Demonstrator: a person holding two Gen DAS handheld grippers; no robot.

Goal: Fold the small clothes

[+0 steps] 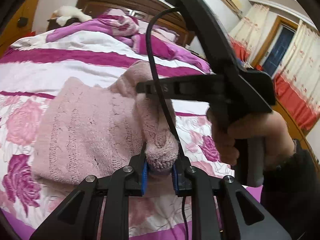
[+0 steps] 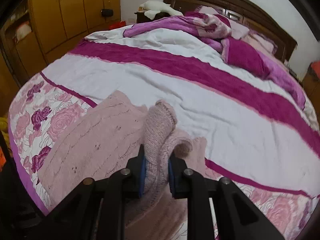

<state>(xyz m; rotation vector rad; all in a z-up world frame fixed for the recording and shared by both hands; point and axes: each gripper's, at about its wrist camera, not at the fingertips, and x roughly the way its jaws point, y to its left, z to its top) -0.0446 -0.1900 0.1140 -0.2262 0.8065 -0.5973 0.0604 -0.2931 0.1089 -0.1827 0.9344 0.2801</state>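
A pale pink knitted sweater [image 1: 86, 132] lies on the bed cover, partly lifted at one side. My left gripper [image 1: 160, 172] is shut on a bunched knitted edge of it, the wool bulging between the blue pads [image 1: 144, 178]. In the left wrist view the right gripper's body passes above the sweater, held by a hand [image 1: 250, 138], its fingertips hidden in the wool. The right wrist view shows the same sweater [image 2: 94, 142] at lower left. My right gripper [image 2: 156, 175] is shut on a thick fold of it, which rises between the blue pads [image 2: 142, 178].
The bed cover [image 2: 180, 92] is white with magenta stripes and rose print. A crumpled pink blanket [image 2: 230, 40] and pillows lie by the dark headboard [image 2: 230, 2]. Wooden wardrobes [image 2: 66, 10] stand at left. Curtains [image 1: 300, 60] and a door are at right.
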